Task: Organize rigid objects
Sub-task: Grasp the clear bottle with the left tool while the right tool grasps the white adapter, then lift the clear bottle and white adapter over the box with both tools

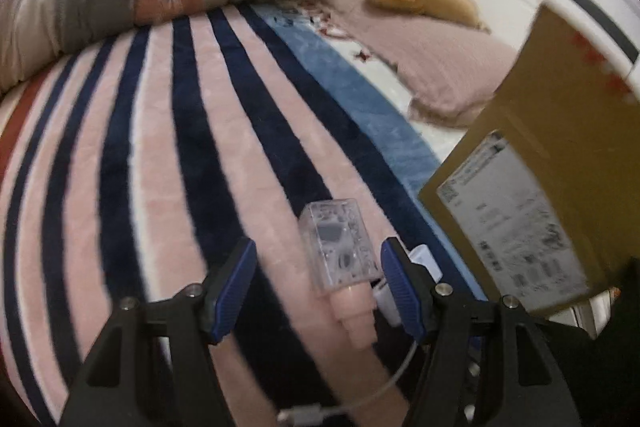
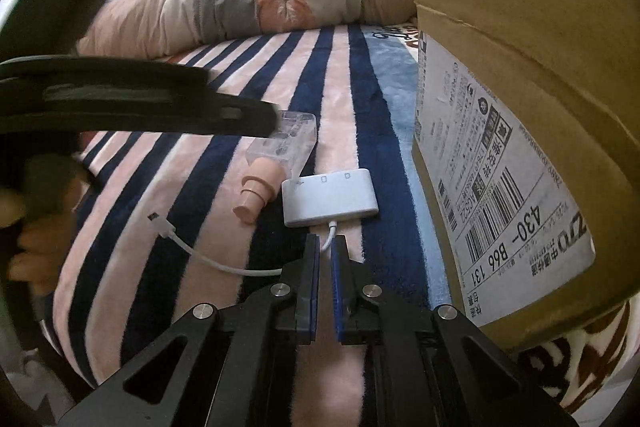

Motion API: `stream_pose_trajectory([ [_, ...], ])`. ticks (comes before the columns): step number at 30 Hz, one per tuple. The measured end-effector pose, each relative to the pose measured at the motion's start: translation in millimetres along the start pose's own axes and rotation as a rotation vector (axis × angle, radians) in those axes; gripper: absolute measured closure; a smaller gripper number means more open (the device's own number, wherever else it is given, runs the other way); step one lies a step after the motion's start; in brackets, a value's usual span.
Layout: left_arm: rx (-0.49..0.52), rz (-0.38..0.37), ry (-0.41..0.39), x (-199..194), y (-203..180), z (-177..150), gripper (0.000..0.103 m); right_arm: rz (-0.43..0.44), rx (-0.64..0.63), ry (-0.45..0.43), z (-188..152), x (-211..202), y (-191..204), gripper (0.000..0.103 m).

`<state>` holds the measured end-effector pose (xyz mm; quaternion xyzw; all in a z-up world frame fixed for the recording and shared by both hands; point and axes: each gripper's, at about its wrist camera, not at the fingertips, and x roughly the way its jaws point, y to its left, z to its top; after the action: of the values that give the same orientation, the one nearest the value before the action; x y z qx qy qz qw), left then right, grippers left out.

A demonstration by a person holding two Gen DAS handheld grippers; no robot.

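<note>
Left gripper (image 1: 318, 291): fingers spread around a clear plastic block (image 1: 340, 247) on the striped bed (image 1: 160, 155). Right gripper (image 2: 325, 251): fingers nearly closed, pinching a white adapter (image 2: 330, 201) cable (image 2: 224, 261). Cardboard box (image 2: 520, 87) beside.

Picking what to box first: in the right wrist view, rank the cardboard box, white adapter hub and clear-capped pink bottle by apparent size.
1. Cardboard box, though nearest the camera.
2. and 3. White adapter hub and clear-capped pink bottle look alike; unranked.
</note>
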<state>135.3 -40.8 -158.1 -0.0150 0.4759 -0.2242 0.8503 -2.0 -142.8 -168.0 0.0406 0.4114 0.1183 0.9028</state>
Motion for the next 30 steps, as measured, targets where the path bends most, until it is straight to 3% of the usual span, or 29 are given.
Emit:
stream_pose_trajectory([
  [3, -0.016, -0.047, 0.028, 16.0, -2.4, -2.9, 0.065, 0.005, -0.011, 0.002, -0.6, 1.1, 0.6, 0.101],
  [8, -0.001, -0.035, 0.014, 5.7, -2.9, -9.4, 0.074, 0.013, -0.018, 0.007, -2.6, 0.2, 1.3, 0.101],
  [13, -0.028, 0.027, -0.002, -28.9, 18.0, -26.0, 0.074, 0.049, -0.007, 0.018, 4.4, 2.1, 2.5, 0.098],
  [16, -0.054, 0.082, -0.016, -56.5, 37.0, -43.3, 0.074, 0.029, -0.003, -0.003, 6.9, -0.6, 6.0, 0.074],
  [21, -0.104, 0.177, -0.006, -86.5, 66.7, -77.3, 0.074, -0.014, 0.017, 0.043, 15.8, 19.3, 9.7, 0.061],
  [25, -0.164, 0.186, 0.011, -87.9, 86.1, -98.1, 0.074, -0.042, 0.002, 0.015, 26.8, 29.6, 16.1, 0.056],
  [30, -0.219, 0.178, -0.025, -81.1, 88.3, -105.1, 0.071, -0.019, -0.060, 0.012, 32.6, 29.0, 26.2, 0.056],
])
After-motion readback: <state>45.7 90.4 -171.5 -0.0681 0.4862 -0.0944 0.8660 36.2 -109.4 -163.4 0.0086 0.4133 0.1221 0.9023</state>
